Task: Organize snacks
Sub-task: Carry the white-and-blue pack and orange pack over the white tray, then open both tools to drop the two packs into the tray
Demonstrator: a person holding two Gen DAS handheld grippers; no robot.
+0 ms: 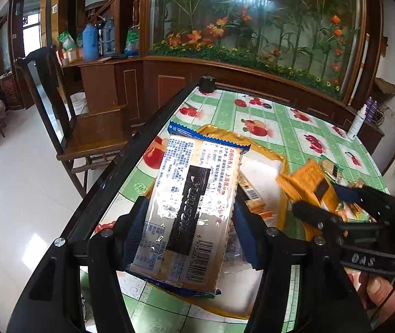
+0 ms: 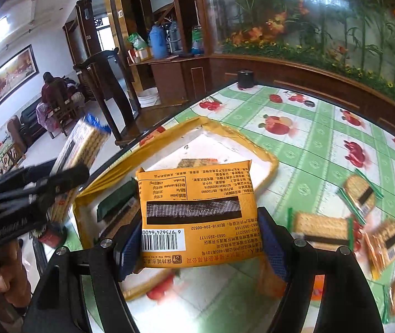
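My left gripper (image 1: 190, 222) is shut on a blue-edged cracker pack (image 1: 194, 202) and holds it above a gold-rimmed white tray (image 1: 266, 149). My right gripper (image 2: 200, 238) is shut on an orange snack pack (image 2: 197, 208) and holds it over the same tray (image 2: 255, 144), which has a dark green pack (image 2: 117, 197) and other snacks in it. In the right wrist view the left gripper (image 2: 58, 183) with its cracker pack (image 2: 81, 149) shows at the left. In the left wrist view the right gripper (image 1: 333, 202) with the orange pack (image 1: 305, 183) shows at the right.
Several loose cracker packs (image 2: 322, 227) lie on the green fruit-print tablecloth (image 2: 322, 138) right of the tray. A black cup (image 2: 245, 78) stands at the table's far corner. A wooden chair (image 1: 86, 127) stands beside the table's left edge. A spray bottle (image 1: 357, 122) stands far right.
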